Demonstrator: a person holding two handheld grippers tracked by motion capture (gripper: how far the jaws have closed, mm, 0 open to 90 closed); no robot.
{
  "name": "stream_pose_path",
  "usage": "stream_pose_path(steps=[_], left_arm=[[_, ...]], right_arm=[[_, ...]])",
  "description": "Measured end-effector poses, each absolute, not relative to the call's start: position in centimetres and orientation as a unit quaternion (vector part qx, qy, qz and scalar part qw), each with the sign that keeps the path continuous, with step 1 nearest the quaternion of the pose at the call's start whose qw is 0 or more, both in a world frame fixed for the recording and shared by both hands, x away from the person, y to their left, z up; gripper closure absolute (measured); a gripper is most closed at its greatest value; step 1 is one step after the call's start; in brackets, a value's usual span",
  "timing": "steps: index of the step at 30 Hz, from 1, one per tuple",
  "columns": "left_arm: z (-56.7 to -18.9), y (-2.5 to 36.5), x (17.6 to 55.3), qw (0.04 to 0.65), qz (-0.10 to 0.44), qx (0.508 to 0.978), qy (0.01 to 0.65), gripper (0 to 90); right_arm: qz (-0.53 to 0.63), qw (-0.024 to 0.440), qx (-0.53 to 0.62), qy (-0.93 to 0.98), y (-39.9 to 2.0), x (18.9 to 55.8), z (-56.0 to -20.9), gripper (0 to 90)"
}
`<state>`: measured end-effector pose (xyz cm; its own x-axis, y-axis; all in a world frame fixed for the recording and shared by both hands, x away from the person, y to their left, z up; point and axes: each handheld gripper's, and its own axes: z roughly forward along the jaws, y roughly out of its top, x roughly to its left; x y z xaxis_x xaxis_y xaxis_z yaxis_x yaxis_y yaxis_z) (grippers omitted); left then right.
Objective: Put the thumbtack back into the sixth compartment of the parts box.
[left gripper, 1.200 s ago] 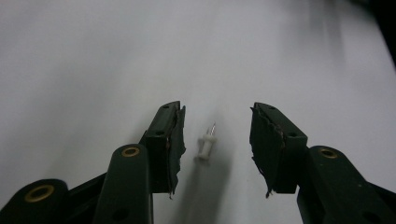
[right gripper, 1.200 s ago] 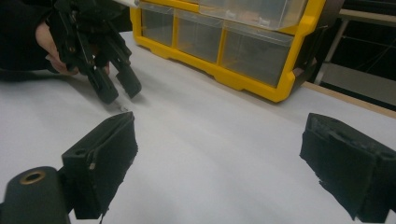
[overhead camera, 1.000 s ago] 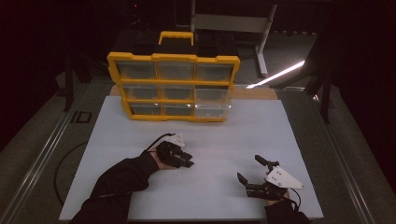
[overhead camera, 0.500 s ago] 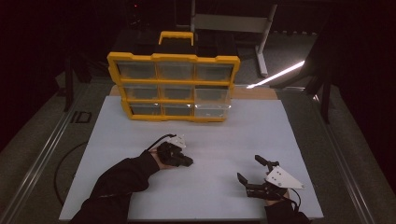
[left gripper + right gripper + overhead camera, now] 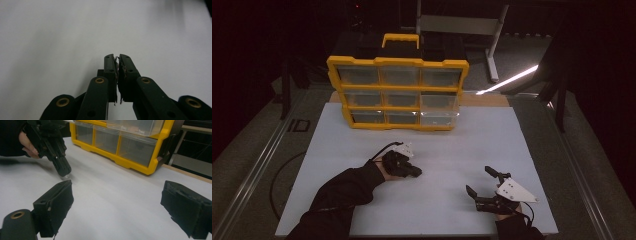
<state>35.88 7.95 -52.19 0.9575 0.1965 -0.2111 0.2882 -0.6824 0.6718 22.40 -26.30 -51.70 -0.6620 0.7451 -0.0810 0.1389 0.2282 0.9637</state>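
Black sleeve [image 5: 343, 192] on the left forearm, black left gripper [image 5: 117, 58] with brass rivets and a thin black cable, right gripper [image 5: 488, 183] under a grey three-cornered plate [image 5: 514, 190].

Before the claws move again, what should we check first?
1. Left claw shut, tip down on the white table: ok.
2. Something tiny pinched in its tips: cannot tell.
3. Right claw open and holding nothing: ok.
4. Space between the two claws: ok.
5. Yellow drawer box standing upright at the back: ok.
6. All drawers pushed in: not ok, a right-hand drawer seems to stick out.
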Motion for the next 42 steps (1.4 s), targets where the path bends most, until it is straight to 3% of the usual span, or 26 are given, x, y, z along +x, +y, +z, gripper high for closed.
stream_pose_path(steps=[42], left_arm=[[-40.7,7.0,37.3,0.44,-0.034,0.892,0.1,85.9]], right_arm=[[0.545,0.282,0.309,0.727,-26.5,22.4,-51.6,10.2]])
